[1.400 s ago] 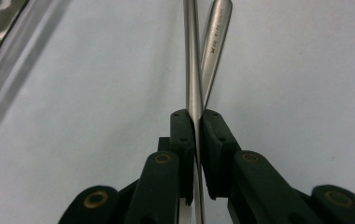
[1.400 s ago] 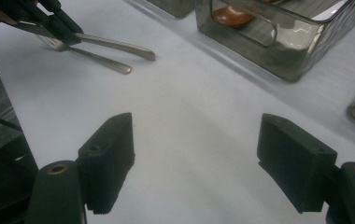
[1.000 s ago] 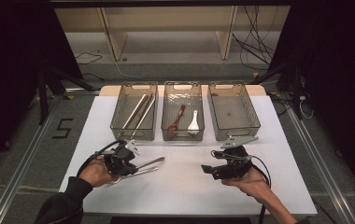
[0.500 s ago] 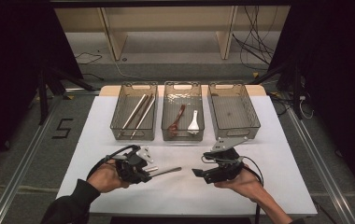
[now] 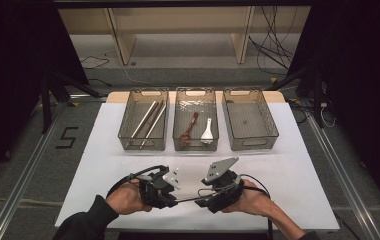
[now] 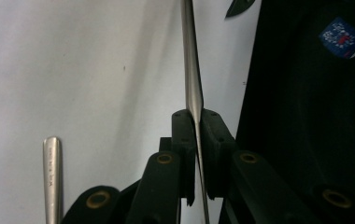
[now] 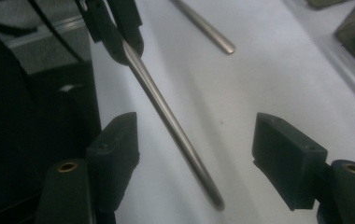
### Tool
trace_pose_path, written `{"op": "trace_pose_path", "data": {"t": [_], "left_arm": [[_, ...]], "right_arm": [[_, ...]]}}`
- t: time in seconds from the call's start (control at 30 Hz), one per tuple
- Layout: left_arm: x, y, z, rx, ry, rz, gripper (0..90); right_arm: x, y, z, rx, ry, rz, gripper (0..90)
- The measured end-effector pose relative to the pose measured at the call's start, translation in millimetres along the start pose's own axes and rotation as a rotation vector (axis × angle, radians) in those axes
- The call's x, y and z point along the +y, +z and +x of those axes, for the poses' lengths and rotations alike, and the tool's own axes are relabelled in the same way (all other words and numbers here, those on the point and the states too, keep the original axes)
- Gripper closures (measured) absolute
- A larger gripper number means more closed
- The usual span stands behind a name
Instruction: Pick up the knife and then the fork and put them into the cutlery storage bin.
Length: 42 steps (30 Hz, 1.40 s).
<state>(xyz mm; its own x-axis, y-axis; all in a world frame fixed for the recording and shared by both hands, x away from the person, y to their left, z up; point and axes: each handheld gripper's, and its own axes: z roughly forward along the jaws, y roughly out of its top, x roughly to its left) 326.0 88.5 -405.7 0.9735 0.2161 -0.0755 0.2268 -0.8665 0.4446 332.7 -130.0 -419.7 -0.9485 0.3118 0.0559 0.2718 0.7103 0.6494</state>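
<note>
My left gripper (image 5: 174, 199) is shut on a thin metal rod (image 5: 189, 199) just above the white table's near edge. In the left gripper view its pads (image 6: 213, 135) pinch the rod (image 6: 192, 74), which points away from them. The rod's free end (image 7: 175, 135) reaches between the pads (image 7: 287, 158) of my right gripper (image 7: 199, 158), and neither pad touches it. Those jaws stand wide and have just been closing. In the high view the right gripper (image 5: 204, 196) faces the left one. A second metal rod (image 6: 52, 177) lies loose on the table (image 7: 203, 25).
Three clear bins stand in a row at the table's far side. The left bin (image 5: 128, 131) holds two metal rods, the middle bin (image 5: 178, 127) a brown spoon and a white spoon, and the right bin (image 5: 250, 117) holds nothing. The white table (image 5: 303, 170) ends just before my hands.
Both hands have moved toward each other. The left gripper carried the rod to the right, and its free end now lies between the right gripper's jaws.
</note>
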Motion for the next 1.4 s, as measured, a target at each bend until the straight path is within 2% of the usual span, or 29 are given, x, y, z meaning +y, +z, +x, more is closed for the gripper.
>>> {"op": "trace_pose_path", "data": {"t": [0.27,0.4,0.47,0.67,0.73,0.77,0.87,0.97,1.1,1.2,1.33,1.4], "left_arm": [[2.6,0.8,-4.6,-0.015,0.017,0.007,85.0],[3.7,1.3,-6.3,-0.021,0.021,0.009,85.1],[4.2,1.6,-7.0,-0.031,0.022,0.005,85.1],[5.0,3.7,-7.5,-0.045,0.035,0.027,85.2],[4.7,4.3,-7.4,-0.052,0.035,0.032,85.2],[4.8,4.5,-7.8,-0.05,0.042,0.037,85.2],[4.5,6.0,-8.4,-0.064,0.061,0.048,85.2],[4.4,7.3,-8.8,-0.062,0.068,0.05,84.8],[4.2,5.6,-8.2,-0.045,0.048,0.017,80.4],[3.8,-1.2,-5.8,-0.025,0.001,-0.048,65.4],[1.2,-12.1,0.6,0.007,-0.062,-0.12,51.1],[-0.5,-17.3,3.9,0.023,-0.096,-0.144,46.8]], "right_arm": [[2.6,15.2,9.9,-0.002,-0.137,0.085,46.8],[4.0,19.1,15.8,0.008,-0.161,0.105,55.9],[4.3,21.4,16.5,0.005,-0.19,0.107,59.9],[4.2,23.9,20.8,0.045,-0.237,0.132,72.8],[3.8,25.2,21.5,0.054,-0.278,0.135,78.3],[3.5,25.6,22.5,0.049,-0.292,0.133,79.5],[2.5,25.9,25.6,0.078,-0.335,0.146,82.8],[2.0,27.0,28.0,0.091,-0.359,0.157,84.0],[1.9,26.1,26.4,0.083,-0.346,0.157,84.3],[1.3,24.6,23.6,0.071,-0.334,0.159,84.3],[-0.1,22.1,20.1,0.045,-0.305,0.169,84.3],[-0.6,20.7,17.7,0.034,-0.303,0.17,84.3]]}}
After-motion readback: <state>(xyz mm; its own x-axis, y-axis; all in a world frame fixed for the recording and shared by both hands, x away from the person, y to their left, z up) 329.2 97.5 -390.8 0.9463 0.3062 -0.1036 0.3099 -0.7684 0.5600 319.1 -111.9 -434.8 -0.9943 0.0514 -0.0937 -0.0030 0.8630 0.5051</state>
